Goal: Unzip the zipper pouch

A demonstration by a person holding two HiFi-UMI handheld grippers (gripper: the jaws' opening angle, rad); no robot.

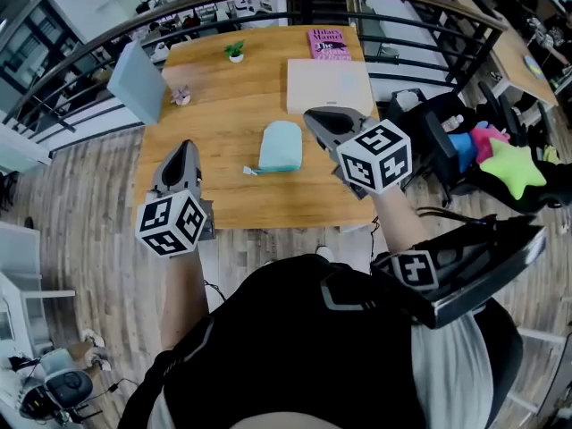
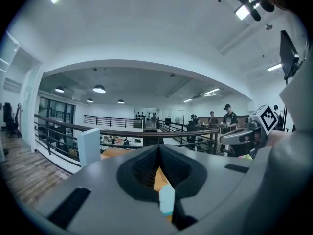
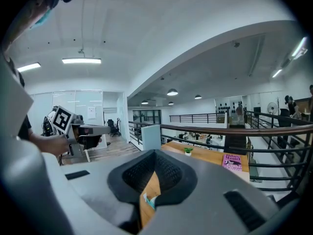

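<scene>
Plainly, the teal zipper pouch (image 1: 281, 146) lay flat on the wooden surface (image 1: 223, 105) between the two claws, its long axis running away from the person, nearer the right claw (image 1: 313, 116) than the left claw (image 1: 185, 147), both pinched shut and empty, with its pull tab (image 1: 250, 171) toward the left.

Counter (image 1: 219, 123), frame centre: pink book (image 1: 329, 43) at top edge, small potted plant (image 1: 235, 52) left of it, white flat pad (image 1: 328, 85) below book. Green star toy (image 1: 512, 167) far right.
</scene>
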